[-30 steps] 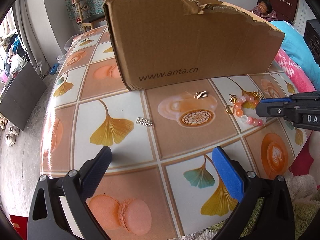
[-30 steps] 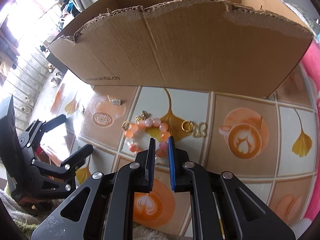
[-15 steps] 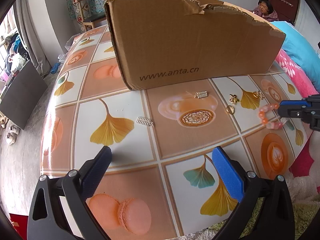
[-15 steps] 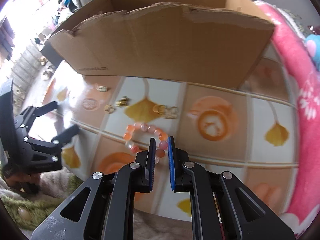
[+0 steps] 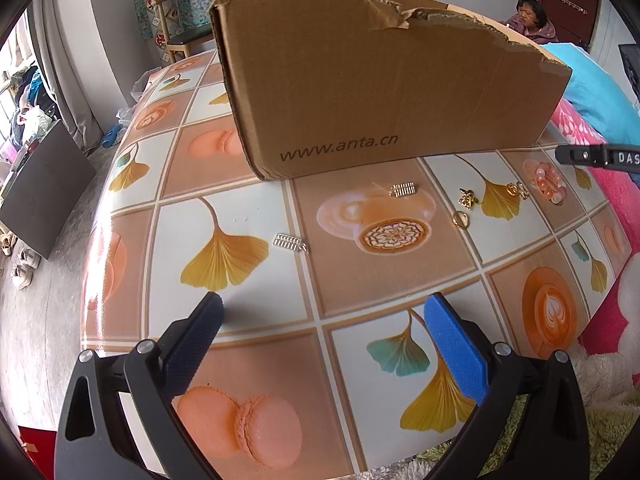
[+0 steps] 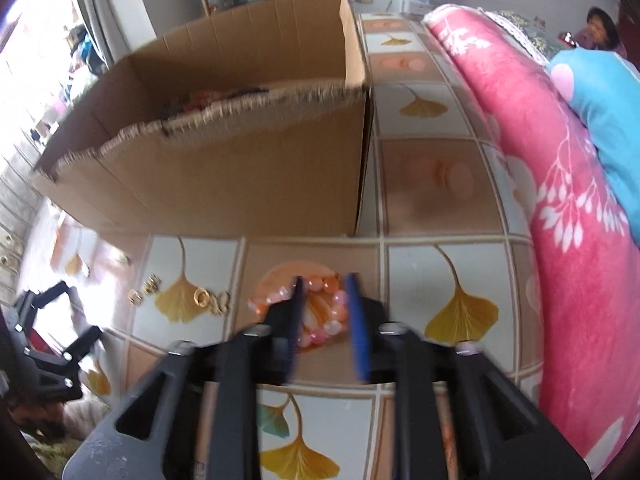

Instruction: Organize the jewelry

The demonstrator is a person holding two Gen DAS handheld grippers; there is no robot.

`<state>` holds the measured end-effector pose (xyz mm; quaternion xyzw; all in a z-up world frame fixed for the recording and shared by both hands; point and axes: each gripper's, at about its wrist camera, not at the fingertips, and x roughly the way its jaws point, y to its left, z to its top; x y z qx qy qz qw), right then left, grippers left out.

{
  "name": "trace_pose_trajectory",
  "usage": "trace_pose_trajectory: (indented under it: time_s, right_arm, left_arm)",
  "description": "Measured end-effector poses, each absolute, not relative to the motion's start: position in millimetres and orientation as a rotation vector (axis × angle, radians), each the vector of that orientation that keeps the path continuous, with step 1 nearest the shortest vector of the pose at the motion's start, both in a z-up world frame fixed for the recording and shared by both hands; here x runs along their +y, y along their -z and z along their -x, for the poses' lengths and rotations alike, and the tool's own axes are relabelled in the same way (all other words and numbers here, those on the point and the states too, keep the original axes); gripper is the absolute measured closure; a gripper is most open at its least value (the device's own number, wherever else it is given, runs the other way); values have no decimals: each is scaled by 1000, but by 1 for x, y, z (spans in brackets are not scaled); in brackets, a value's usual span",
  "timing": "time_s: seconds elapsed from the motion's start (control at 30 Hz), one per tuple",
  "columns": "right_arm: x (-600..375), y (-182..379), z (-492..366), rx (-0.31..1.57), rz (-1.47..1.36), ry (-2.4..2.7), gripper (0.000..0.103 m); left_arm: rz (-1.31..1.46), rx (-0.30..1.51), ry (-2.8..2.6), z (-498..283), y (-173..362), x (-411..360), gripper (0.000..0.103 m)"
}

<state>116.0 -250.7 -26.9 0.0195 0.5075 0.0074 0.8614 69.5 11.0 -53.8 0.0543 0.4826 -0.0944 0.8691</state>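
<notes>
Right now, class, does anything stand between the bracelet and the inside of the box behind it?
Only the box's own near wall, torn along its top, rises between the bracelet and the inside. No jewelry lies on the table strip between them; the gold pieces sit off to the left. The right gripper is open over the bracelet.

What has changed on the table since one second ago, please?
The right gripper dragged the pink bead bracelet rightward onto the coffee tile, then opened and let it go. The left gripper stayed open and still; the cardboard box and gold charms did not move.
</notes>
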Motion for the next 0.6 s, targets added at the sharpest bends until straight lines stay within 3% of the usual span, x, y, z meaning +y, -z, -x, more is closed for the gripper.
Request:
trace_pose_trajectory:
  time_s: [0.33, 0.43, 0.6]
  right_arm:
    - [-217, 4, -103, 967, -31, -189, 63]
    - [-199, 6, -99, 971, -37, -244, 63]
    - [-183, 13, -103, 990, -66, -317, 63]
  left_arm:
    - [-80, 923, 192, -68, 35, 21, 9]
    - [-70, 906, 185, -71, 32, 25, 19]
    - [-105, 922, 197, -82, 35, 29, 51]
